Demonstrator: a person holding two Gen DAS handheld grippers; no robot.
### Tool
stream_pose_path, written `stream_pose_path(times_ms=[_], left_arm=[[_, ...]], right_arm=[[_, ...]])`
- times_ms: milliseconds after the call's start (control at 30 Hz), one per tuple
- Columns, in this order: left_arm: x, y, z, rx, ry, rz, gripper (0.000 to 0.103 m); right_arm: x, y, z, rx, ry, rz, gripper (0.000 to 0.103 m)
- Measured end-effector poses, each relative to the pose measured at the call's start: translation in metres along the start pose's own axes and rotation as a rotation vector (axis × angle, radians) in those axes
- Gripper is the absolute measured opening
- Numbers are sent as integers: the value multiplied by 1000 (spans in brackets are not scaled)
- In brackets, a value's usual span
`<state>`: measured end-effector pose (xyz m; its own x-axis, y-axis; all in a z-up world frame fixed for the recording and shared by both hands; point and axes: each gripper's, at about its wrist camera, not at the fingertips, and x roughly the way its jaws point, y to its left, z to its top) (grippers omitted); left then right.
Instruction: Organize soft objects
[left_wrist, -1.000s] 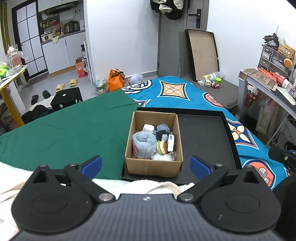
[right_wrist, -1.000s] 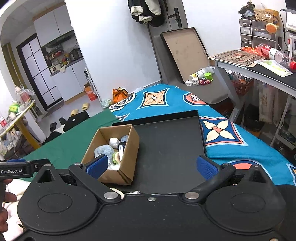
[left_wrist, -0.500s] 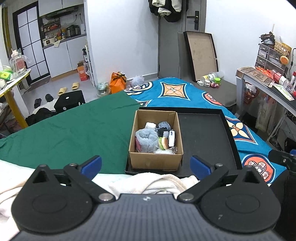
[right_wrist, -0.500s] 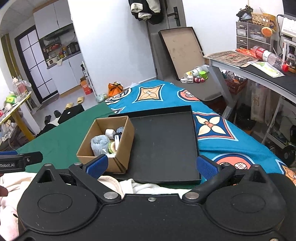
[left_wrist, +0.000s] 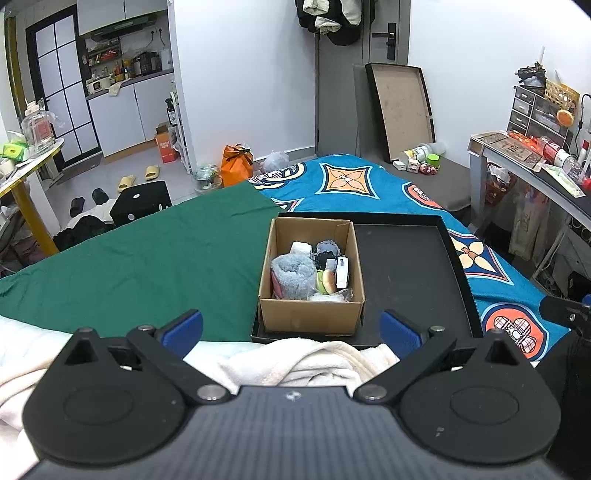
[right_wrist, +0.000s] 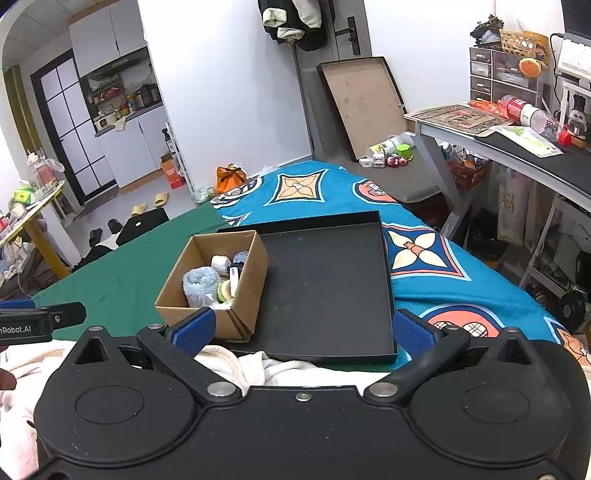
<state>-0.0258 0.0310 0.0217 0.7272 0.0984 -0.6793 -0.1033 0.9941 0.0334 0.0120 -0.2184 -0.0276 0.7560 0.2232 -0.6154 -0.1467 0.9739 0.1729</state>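
1. Both grippers have drawn back and risen since the earlier frames; the box now sits farther off.
2. Left gripper and right gripper: jaws spread wide, empty.
3. The cardboard box of soft items lies straight ahead of the left gripper, at the black tray's left end; left is probably nearer.

The left gripper body reads "nRobot.AI", cut off.

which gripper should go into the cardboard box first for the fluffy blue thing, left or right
Probably left. Its left gripper is open with the cardboard box directly ahead, fluffy blue roll centred. The right gripper, also open, faces the black tray.
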Motion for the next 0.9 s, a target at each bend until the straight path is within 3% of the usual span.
stream_pose_path(times_ms=[900], left_arm=[[-3,-6,1,9,-6,-8,101]], right_arm=[[-1,-4,-5,10,9,-12,103]])
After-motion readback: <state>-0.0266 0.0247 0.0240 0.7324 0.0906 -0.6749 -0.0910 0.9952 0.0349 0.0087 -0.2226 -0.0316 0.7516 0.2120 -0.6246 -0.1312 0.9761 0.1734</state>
